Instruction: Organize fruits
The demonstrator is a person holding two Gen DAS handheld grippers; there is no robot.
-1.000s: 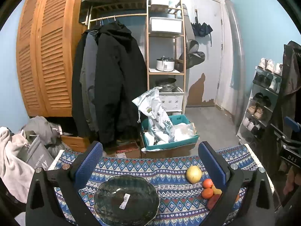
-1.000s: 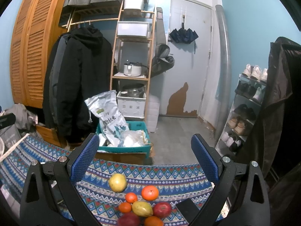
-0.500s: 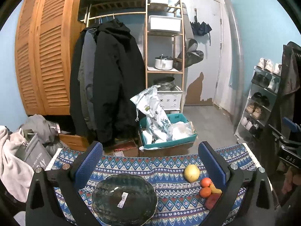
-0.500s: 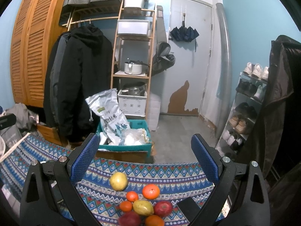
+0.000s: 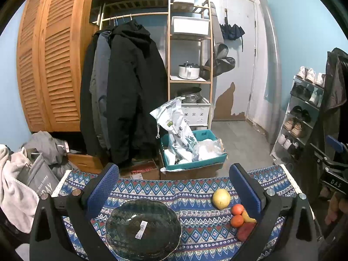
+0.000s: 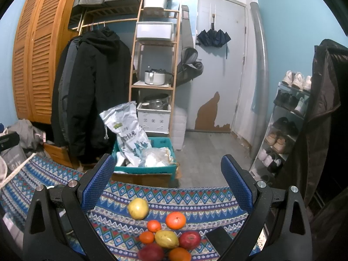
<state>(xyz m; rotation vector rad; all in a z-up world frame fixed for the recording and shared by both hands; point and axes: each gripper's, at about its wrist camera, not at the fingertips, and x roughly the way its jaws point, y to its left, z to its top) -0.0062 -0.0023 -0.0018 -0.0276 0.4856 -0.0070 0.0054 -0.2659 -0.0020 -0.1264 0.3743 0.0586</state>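
A dark green glass plate with a white sticker lies on the patterned tablecloth, below my open, empty left gripper. To its right lie a yellow pear and small oranges. In the right wrist view my open, empty right gripper hangs over a cluster of fruit: the yellow pear, a large orange, small oranges, a yellow mango and a red apple.
A black phone lies right of the fruit. Beyond the table's far edge stand a teal crate with bags, hanging coats, a wooden shelf and a shoe rack.
Both views have shifted slightly; the table and fruit sit a little lower in the frames. Both grippers stay open and empty.
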